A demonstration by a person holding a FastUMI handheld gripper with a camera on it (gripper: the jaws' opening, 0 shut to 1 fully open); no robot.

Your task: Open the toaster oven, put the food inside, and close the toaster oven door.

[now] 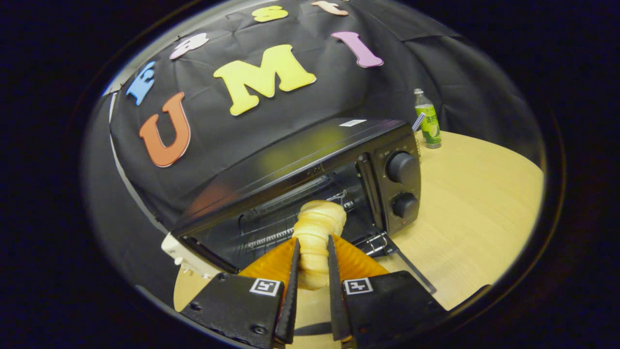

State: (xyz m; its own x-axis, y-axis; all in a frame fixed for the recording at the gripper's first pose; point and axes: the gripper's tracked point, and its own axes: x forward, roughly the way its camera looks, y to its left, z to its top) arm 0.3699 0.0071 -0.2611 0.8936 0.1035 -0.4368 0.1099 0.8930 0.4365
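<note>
Bread [317,237], a pale ridged roll, sits clamped between both fingers of the gripper [312,259], poking out toward 12 o'clock. Just beyond it the black toaster oven [310,184] stands open on the wooden table [474,213]; a green bottle [428,121] stands at 2 o'clock.

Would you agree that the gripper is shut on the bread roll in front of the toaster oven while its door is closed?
Not quite: in the gripper view the toaster oven has its door open, rack visible. The gripper is indeed shut on the bread roll just before the opening.
</note>
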